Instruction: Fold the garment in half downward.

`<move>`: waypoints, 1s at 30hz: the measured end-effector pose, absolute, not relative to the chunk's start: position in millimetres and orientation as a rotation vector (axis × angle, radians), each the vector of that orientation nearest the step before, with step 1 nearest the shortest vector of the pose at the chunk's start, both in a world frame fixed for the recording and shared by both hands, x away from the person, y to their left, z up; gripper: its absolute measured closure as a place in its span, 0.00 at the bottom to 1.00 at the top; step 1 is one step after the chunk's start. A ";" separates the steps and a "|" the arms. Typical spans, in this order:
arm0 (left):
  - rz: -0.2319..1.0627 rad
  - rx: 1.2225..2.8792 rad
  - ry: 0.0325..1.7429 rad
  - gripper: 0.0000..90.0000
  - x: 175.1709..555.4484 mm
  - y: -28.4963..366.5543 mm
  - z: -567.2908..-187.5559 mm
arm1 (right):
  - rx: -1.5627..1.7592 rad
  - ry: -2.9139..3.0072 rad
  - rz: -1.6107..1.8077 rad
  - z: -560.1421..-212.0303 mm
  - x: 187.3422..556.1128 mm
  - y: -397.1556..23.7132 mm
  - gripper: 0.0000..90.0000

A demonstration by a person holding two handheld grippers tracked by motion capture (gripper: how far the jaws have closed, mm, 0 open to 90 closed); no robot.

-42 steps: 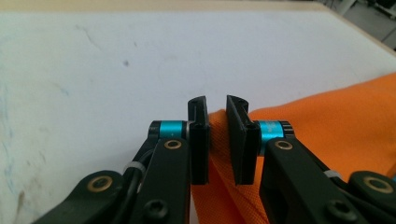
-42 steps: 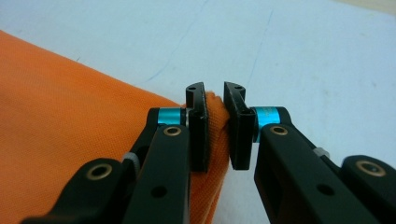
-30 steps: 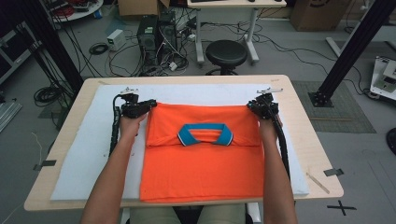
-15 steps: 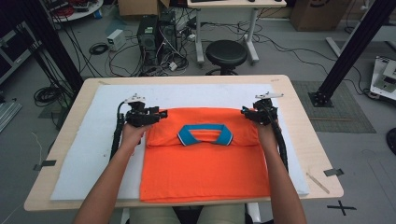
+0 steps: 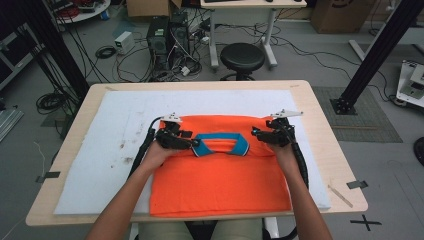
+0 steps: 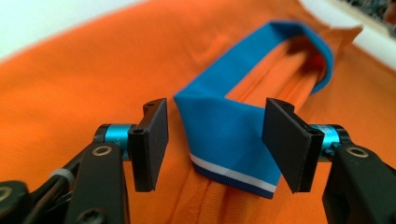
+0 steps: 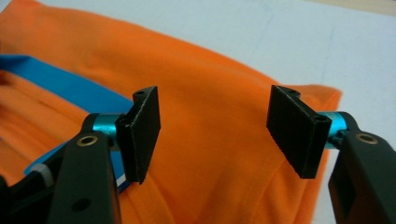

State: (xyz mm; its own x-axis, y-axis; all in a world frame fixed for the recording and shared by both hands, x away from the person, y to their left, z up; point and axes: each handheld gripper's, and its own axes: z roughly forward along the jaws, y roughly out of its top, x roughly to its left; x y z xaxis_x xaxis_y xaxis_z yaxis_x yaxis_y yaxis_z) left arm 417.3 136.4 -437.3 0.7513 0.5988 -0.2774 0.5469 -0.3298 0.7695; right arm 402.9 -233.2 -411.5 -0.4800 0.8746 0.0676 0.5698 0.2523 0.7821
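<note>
On the white mat [image 5: 100, 150], the folded orange polo shirt [image 5: 220, 180] lies square to the person, its long axis running from 6 to 12 o'clock, with the blue collar [image 5: 221, 143] across the top fold.

The left gripper [image 5: 186, 142] sits at the shirt's 10 o'clock, its tips pointing toward 3 o'clock at the collar's left end. In the left gripper view its jaws have just been opening and now stand released, pads clear of the cloth, with the collar's folded point [image 6: 229, 140] lying between and just beyond them. So the collar is straight ahead of these fingers, and this hand is the nearer one to it.

The right gripper [image 5: 256, 133] mirrors it at 2 o'clock, pointing toward 9 o'clock. Its jaws have likewise just been opening and grasp nothing; in the right gripper view they straddle the plain orange shoulder fold [image 7: 215, 135], with the collar's band [image 7: 65, 86] off at 9 o'clock.

Open room is generous: bare mat lies at 9 o'clock of the shirt, a narrow strip at 3 o'clock, and the shirt's near edge runs close to the table's front edge [image 5: 200, 217] at 6 o'clock.
</note>
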 end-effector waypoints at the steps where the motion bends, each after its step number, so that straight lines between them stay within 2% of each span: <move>1: 0.073 2.009 0.858 0.55 416.1 135.5 -437.7 | 1.314 2.162 1.092 -412.3 402.2 -232.2 0.39; 7: 0.141 2.017 0.848 0.84 408.2 134.6 -441.1 | 1.301 2.193 1.113 -412.4 400.8 -225.9 0.39; 14: 0.153 1.922 0.799 0.86 388.2 140.3 -436.8 | 1.272 2.247 1.157 -410.9 399.4 -211.7 0.41; 22: 0.180 1.910 0.712 0.86 362.0 144.1 -438.4 | 1.212 2.390 1.134 -420.5 402.3 -182.1 0.43; 24: 0.178 1.907 0.710 0.86 359.4 144.7 -440.0 | 1.220 2.428 1.090 -426.1 403.9 -177.2 0.55; 27: 0.184 1.903 0.715 0.85 357.2 146.2 -440.8 | 1.197 2.452 1.059 -427.0 402.2 -174.8 0.82; 29: 0.175 1.878 0.751 0.75 357.8 148.8 -440.5 | 1.149 2.447 1.035 -424.3 398.6 -175.2 0.93; 30: 0.174 1.872 0.765 0.68 358.5 150.2 -440.1 | 1.136 2.444 1.044 -423.2 396.7 -176.4 0.94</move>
State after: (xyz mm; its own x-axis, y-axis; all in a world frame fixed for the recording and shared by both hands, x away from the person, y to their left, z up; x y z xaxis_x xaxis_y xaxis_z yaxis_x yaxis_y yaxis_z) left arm 358.5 150.2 -440.1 0.7847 0.5780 -0.2238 0.4247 -0.2385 0.8734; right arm 396.7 -176.4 -423.2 -0.6643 0.7443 0.0686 0.5642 0.4392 0.6992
